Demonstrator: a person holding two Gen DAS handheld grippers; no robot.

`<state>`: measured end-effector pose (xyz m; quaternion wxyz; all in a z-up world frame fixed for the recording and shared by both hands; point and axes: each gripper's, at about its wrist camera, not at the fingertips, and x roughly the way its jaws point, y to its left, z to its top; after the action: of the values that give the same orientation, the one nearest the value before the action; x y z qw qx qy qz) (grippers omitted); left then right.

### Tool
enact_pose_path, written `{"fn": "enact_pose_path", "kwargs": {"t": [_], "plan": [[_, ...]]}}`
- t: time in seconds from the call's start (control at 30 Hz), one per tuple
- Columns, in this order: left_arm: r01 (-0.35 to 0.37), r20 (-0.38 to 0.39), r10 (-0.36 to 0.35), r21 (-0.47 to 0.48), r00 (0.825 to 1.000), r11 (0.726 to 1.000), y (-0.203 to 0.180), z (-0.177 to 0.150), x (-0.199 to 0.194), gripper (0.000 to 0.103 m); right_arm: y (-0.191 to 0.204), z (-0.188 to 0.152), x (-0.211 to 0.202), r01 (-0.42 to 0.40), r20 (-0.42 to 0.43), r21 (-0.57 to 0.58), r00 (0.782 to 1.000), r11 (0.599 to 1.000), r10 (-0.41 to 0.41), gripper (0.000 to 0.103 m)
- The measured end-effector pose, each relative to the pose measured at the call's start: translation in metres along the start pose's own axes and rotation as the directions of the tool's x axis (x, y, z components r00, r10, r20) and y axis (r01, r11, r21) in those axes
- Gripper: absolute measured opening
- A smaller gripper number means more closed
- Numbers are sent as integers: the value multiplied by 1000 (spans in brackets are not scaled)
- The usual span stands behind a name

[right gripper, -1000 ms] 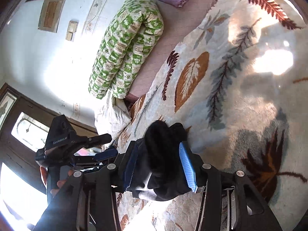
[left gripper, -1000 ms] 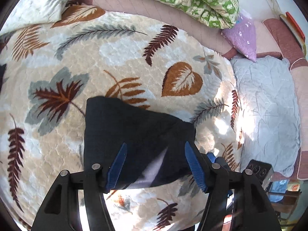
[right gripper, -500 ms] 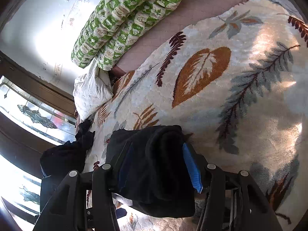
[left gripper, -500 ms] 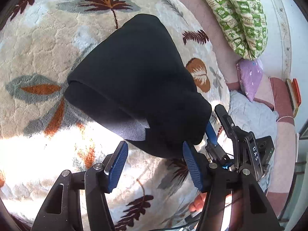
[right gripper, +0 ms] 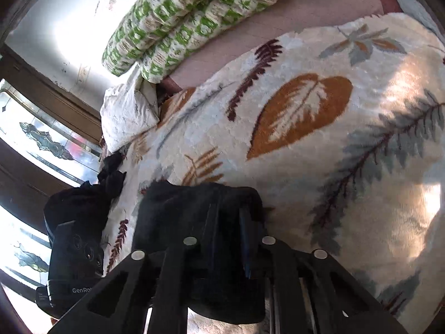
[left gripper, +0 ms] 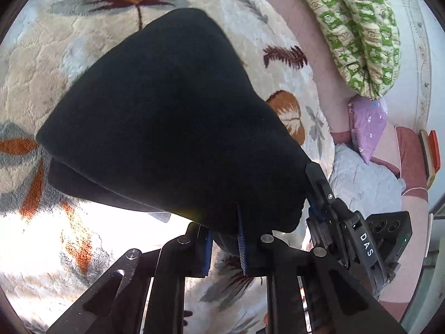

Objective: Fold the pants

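Black pants (left gripper: 167,117), folded into a thick bundle, held above the leaf-print blanket (left gripper: 55,64) on the bed. Left gripper (left gripper: 224,246) now pinched onto the near edge of the bundle, blue pads close together with cloth between them; half a second ago those fingers stood wide apart, clear of the fabric. Right gripper (right gripper: 228,239) likewise clamped on the pants (right gripper: 200,217), its fingers drawn much closer than before and sunk in dark cloth. In the left wrist view the right gripper (left gripper: 314,194) grips the bundle's right corner. Bundle fills more of the left view than earlier. Green patterned quilt (right gripper: 189,19) rolled at the far side; purple pillow (left gripper: 367,125) at far right. Dark clothing pile (right gripper: 83,203) lies at the blanket's left edge.
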<state>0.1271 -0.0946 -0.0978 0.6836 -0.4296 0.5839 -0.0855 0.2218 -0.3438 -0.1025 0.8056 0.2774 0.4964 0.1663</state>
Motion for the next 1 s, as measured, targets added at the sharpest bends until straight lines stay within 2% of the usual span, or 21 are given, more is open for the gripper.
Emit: {"fn": "enact_pose_path", "kwargs": {"t": [0.07, 0.27, 0.33, 0.43, 0.5, 0.57, 0.63, 0.67, 0.73, 0.8, 0.9, 1.0], "plan": [[-27, 34, 27, 17, 999, 999, -6, -1, -3, 14, 4, 11, -3, -11, 29, -9, 1000, 1000, 11, 10], [-46, 19, 46, 3, 999, 999, 5, -11, 25, 16, -6, 3, 25, 113, -23, -58, 993, 992, -115, 10], [-41, 17, 40, 26, 999, 999, 3, -13, 24, 17, -13, -3, 27, 131, -23, -56, 991, 990, -133, 15], [-4, -29, 6, 65, 1000, 998, -5, -16, 12, 17, -20, -3, 14, 98, -6, -7, 995, 995, -98, 19], [25, -61, -17, 125, 998, 992, -9, -21, -6, 17, -18, -1, -1, 64, 18, 5, 998, 998, -64, 20], [54, -66, -43, 178, 997, 983, -10, -22, -28, 17, -13, 1, -15, 57, 39, -1, 998, 998, -57, 29], [50, -10, -49, 236, 999, 971, -11, -13, -60, 17, -12, 2, -24, 35, 45, 12, 998, 999, -35, 44], [39, 21, -46, 257, 999, 966, -11, -5, -72, 26, -13, 1, -26, 25, 41, 28, 999, 999, -26, 45], [-42, 97, 13, 307, 995, 951, -12, 23, -95, 44, -14, 0, -26, 15, 31, 55, 999, 998, -16, 45], [-90, 129, 51, 311, 990, 946, -10, 44, -106, 48, -14, -2, -22, 27, 21, 68, 999, 997, -28, 45], [-96, 85, 72, 324, 994, 941, -12, 74, -99, 51, -12, -7, -15, 23, 11, 87, 1000, 996, -24, 45], [-105, 17, 106, 346, 994, 932, -14, 87, -76, 56, -10, -9, -8, 36, -5, 89, 999, 995, -35, 45]]}}
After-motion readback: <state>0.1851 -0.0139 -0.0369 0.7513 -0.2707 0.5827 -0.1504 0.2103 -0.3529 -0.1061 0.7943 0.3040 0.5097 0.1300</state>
